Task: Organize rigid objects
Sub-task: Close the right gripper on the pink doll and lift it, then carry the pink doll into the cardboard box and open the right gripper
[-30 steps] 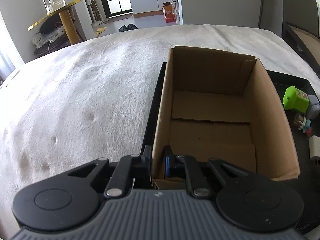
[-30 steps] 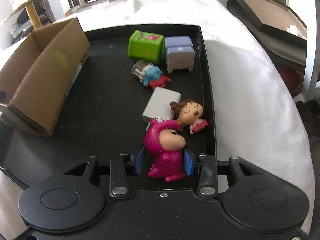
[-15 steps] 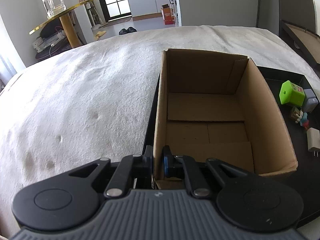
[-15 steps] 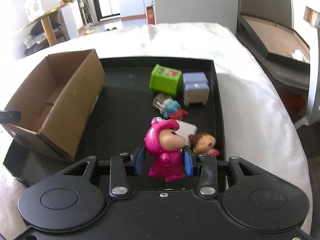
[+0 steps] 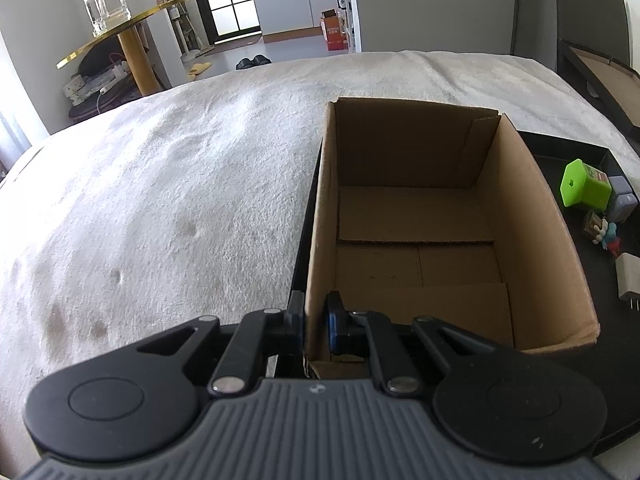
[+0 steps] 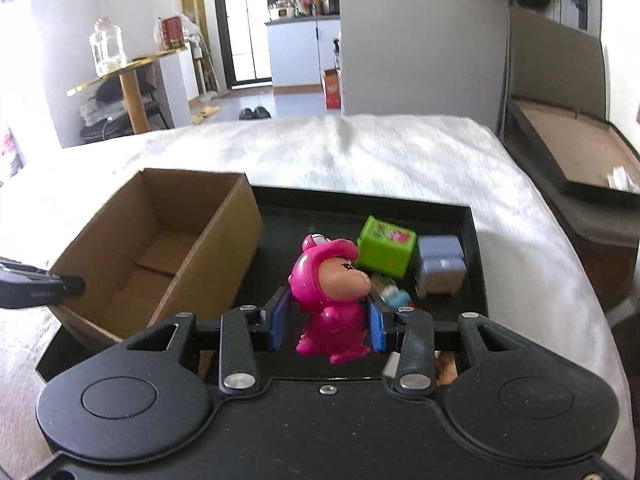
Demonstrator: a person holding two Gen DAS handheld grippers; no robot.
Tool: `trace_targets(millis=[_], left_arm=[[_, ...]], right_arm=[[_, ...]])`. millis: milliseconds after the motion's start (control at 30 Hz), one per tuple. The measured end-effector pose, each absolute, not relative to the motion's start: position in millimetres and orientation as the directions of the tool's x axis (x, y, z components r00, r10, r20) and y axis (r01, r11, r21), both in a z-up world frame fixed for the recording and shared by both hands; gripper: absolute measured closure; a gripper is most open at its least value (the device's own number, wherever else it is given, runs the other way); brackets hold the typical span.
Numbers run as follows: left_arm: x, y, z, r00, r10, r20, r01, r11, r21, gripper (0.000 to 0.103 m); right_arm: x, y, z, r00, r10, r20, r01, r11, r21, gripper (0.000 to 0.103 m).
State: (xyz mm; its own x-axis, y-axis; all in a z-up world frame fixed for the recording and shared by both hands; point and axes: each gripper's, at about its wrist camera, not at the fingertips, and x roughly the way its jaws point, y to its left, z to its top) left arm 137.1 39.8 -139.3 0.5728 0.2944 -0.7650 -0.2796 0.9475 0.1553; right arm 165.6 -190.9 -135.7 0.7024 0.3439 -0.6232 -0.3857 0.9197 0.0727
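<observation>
Gripping the near-left wall of the open brown cardboard box (image 5: 420, 240), the left gripper (image 5: 314, 322) has its fingers drawn together on the cardboard, one finger outside the wall and the blue-padded one inside. The box interior shows only its bottom flaps. The box stands at the left end of a shallow black rectangular tray (image 6: 472, 240), which lies on a white textured cloth (image 5: 180, 200).

The right gripper (image 6: 327, 318) has its blue pads clamped on the body of a bright pink hooded toy figurine (image 6: 330, 296), held upright and clear of the tray floor, to the right of the box.

Remaining on the tray's right part: a lime-green plastic cube (image 6: 386, 252), a grey-lilac plastic block (image 6: 440, 266) touching its right side, a small blue and red figure (image 5: 610, 236) just in front of them, and a white plug adapter (image 5: 629, 278) nearer still. The left gripper's fingertip is visible in the right wrist view at the box's near-left corner.
</observation>
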Motion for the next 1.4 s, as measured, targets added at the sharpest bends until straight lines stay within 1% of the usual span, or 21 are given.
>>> trace_targets(millis=[200,300,733,900,1000,1067,1100,1133,1233,1400], left_arm=[[136,41,-139,0.571,0.302,-0.763,-0.288,0.944,0.158,0.092],[136,42,-139,0.575,0.301,-0.761,-0.284,0.945,0.16,0.092],[132,44,-138,0.599,0.276,-0.752,-0.25,0.956,0.152,0.092],[133,48,-136,0.598,0.265,-0.756,-0.248,0.959,0.14,0.092],[134,49,-135,0.6,0.259,-0.756,-0.248,0.96,0.132,0.092],[134,49,-135,0.599,0.259,-0.757,-0.251,0.959,0.13,0.092],[134,49,-135,0.6,0.259,-0.757,-0.251,0.959,0.13,0.092],[134,49,-135,0.598,0.263,-0.757,-0.251,0.959,0.136,0.092],[134,48,-135,0.593,0.271,-0.758,-0.245,0.958,0.15,0.092],[135,45,-133,0.587,0.291,-0.756,-0.248,0.953,0.174,0.091]], right_arm=[[165,-172,-123,0.72,0.37,-0.587,-0.418,0.907,0.058,0.064],[163,-160,-117,0.727,0.402,-0.556,-0.451,0.891,0.055,0.064],[162,-114,-97,0.698,0.521,-0.491,-0.579,0.814,0.041,0.064],[161,-99,-103,0.673,0.543,-0.502,-0.622,0.783,0.014,0.064],[162,-93,-109,0.653,0.539,-0.532,-0.633,0.774,0.006,0.063],[163,-89,-114,0.637,0.528,-0.562,-0.633,0.774,0.01,0.06],[164,-87,-116,0.63,0.514,-0.582,-0.629,0.777,0.005,0.051],[164,-85,-117,0.633,0.492,-0.598,-0.619,0.785,-0.009,0.044],[161,-92,-115,0.648,0.483,-0.589,-0.602,0.798,-0.009,0.039],[162,-113,-115,0.646,0.454,-0.613,-0.559,0.829,0.025,0.036]])
